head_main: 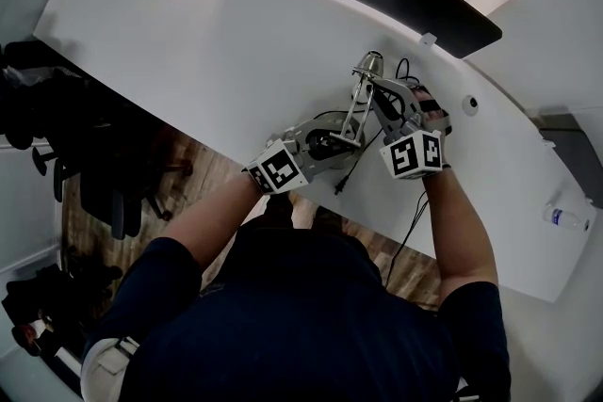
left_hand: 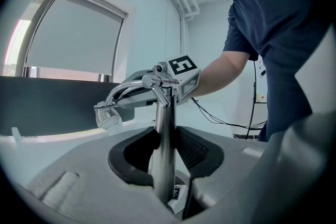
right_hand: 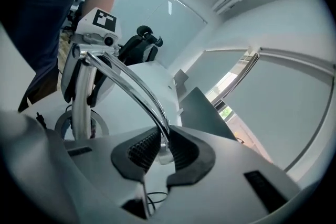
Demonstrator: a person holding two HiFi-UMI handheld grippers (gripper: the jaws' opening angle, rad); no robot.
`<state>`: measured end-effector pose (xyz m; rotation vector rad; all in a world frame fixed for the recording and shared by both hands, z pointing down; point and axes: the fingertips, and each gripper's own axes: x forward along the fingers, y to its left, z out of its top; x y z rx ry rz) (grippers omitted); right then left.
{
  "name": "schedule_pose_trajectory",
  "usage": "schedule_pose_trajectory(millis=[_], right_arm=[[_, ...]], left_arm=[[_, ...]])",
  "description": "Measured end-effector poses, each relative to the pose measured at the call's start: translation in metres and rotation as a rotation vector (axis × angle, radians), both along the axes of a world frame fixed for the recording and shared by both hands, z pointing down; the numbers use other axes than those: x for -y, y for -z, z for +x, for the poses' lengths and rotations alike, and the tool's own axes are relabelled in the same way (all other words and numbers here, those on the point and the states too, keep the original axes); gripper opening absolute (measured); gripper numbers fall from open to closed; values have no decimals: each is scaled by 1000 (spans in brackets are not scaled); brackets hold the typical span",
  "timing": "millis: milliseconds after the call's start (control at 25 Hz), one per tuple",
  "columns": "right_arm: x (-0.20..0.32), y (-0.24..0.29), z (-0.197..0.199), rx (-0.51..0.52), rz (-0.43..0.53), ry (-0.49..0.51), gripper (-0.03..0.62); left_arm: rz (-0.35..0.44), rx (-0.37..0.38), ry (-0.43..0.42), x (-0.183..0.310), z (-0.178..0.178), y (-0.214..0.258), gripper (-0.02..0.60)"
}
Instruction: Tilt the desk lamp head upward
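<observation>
Lamp location: the desk lamp point(head_main: 350, 120) stands near the front edge of the white bench point(head_main: 188, 42), between the two arms of the person.
Lamp head location: the lamp head point(head_main: 371, 65) is carried at the far end of the lamp arm point(right_hand: 131, 81), out over the bench and away from the person.
Left hand-held gripper: the left hand-held gripper point(left_hand: 167, 157) is clenched on the upright post point(left_hand: 164, 123), low down, just above the base.
Right hand-held gripper: the right hand-held gripper point(right_hand: 160, 149) is closed on the curved lamp arm, whose thin chrome rods are pinched between the ribbed pads.
Weight: the lamp is judged light above and heavier at the base, so a steadying hold on the post is wanted.
Stiffness: the metal parts are judged rigid, and movement is expected only at the joints, probably with some friction.
Surface: the polished chrome is likely slippery, so a firm pinch is needed.
Fragility: the lamp head looks glassy and is best left unsqueezed.
Best hold: the lamp arm close to the head for lifting, and the post for bracing.
Lamps counted: one, with one head.
Hand-held grippers counted: two.
Other things counted: one bottle point(head_main: 565, 219) at the right end of the bench, and one black cable point(head_main: 354, 167) by the lamp base.
</observation>
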<state>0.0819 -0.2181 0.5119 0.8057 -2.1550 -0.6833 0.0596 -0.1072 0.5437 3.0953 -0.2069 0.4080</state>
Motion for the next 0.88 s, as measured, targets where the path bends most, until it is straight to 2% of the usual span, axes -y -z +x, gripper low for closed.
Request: schedule_pose_trajectory(millis=[120, 360, 880], right_arm=[[3, 20, 1, -34, 79, -6, 63], [2, 44, -1, -174, 219, 24, 67], [-9, 83, -7, -247, 413, 4, 81]], left_arm=[[-2, 4, -4, 0, 0, 1, 133], [4, 7, -21, 0, 1, 1, 133], [-14, 29, -25, 1, 0, 0, 133]])
